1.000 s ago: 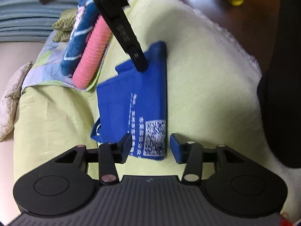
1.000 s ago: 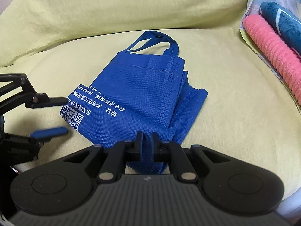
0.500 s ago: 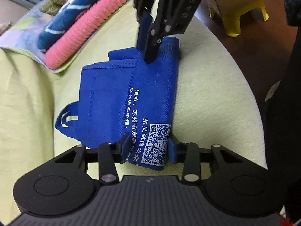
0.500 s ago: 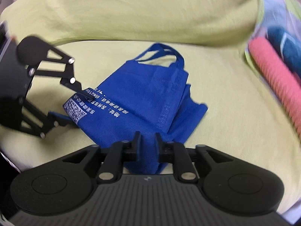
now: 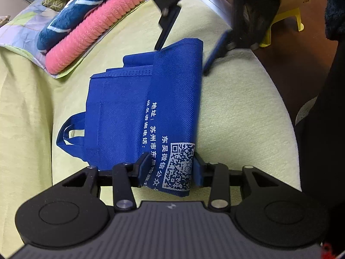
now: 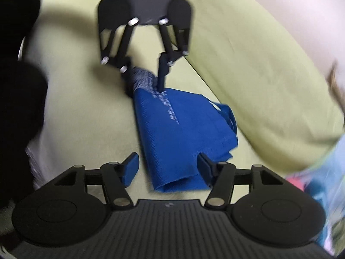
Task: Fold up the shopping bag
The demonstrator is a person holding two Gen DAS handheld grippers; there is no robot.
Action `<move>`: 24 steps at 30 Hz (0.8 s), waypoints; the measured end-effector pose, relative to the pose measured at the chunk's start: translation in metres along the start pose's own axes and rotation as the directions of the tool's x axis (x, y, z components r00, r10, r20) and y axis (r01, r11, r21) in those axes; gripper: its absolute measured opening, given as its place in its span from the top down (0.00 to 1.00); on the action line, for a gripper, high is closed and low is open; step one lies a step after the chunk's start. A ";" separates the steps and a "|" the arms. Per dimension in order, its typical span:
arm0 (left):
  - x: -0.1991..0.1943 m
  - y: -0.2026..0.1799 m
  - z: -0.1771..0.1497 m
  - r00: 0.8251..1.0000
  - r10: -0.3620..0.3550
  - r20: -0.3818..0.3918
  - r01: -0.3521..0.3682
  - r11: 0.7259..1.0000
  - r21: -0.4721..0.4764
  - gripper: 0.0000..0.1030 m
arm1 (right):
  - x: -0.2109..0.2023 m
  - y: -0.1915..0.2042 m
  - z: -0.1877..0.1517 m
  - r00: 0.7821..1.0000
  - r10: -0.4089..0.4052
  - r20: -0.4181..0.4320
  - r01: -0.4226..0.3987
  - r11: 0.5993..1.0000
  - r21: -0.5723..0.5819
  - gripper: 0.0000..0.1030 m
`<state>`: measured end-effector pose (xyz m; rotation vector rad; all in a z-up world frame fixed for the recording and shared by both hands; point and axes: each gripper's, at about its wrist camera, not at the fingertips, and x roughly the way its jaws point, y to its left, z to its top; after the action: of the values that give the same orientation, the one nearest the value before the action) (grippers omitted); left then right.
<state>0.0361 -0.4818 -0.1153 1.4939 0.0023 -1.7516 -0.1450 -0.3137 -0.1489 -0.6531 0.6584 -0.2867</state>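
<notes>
— How does the shopping bag [image 5: 138, 112] look?

— Blue non-woven cloth, folded into a long strip lying on the yellow-green sofa cushion [image 5: 237, 112]. White printed lettering and a QR code sit at its near end in the left wrist view, and a handle loop [image 5: 69, 133] sticks out on the left.

— And the tongs?

— The left tongs [image 5: 170, 168] have the QR-code end between their pads, both pads touching the fold, so they are clenched on the bag. The right tongs [image 6: 166, 168] have just been opening: the other end of the bag lies between the pads, the left pad clearly apart from the cloth, so it is released.

— What does each view add?

— Only the left wrist view shows the pink ribbed roll [image 5: 92, 32] and the dark blue patterned cloth [image 5: 71, 17] at far left, plus a yellow stool [image 5: 289, 21] on the floor at far right. The right wrist view, blurred, shows the left tongs from the front, at the far end of the bag, and the sofa's back cushion [image 6: 258, 64].
</notes>
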 end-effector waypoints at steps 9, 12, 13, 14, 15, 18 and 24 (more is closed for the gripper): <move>0.002 0.014 -0.002 0.999 -0.027 0.029 0.029 0.996 -0.086 0.54 | 0.022 -0.014 -0.001 1.000 -0.001 0.027 -0.002 0.994 0.112 0.66; -0.002 0.019 -0.001 0.999 -0.034 0.040 0.040 0.987 -0.153 0.55 | 0.023 -0.029 0.006 0.998 0.061 -0.016 -0.056 0.973 0.225 0.69; -0.005 0.019 0.000 0.998 -0.043 0.043 0.050 0.984 -0.169 0.56 | 0.022 -0.036 0.009 0.995 0.093 -0.028 -0.082 0.959 0.270 0.69; -0.008 0.020 0.001 0.997 -0.056 0.047 0.064 0.981 -0.182 0.57 | 0.020 -0.043 0.011 0.991 0.128 -0.037 -0.111 0.943 0.313 0.69; -0.012 0.020 0.002 0.996 -0.070 0.051 0.079 0.978 -0.195 0.58 | 0.018 -0.050 0.012 0.985 0.169 -0.042 -0.143 0.924 0.354 0.69; -0.023 0.018 0.004 0.988 -0.133 0.079 0.147 0.964 -0.219 0.60 | 0.008 -0.068 0.009 0.951 0.308 -0.031 -0.257 0.842 0.473 0.69; -0.022 0.026 0.003 0.983 -0.155 0.098 0.177 0.938 -0.298 0.61 | 0.015 -0.115 -0.015 0.845 0.532 0.057 -0.406 0.567 0.717 0.69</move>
<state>0.0473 -0.4882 -0.0833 1.2317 0.3574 -1.8414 -0.1490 -0.4156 -0.0911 0.3225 0.7900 -0.0678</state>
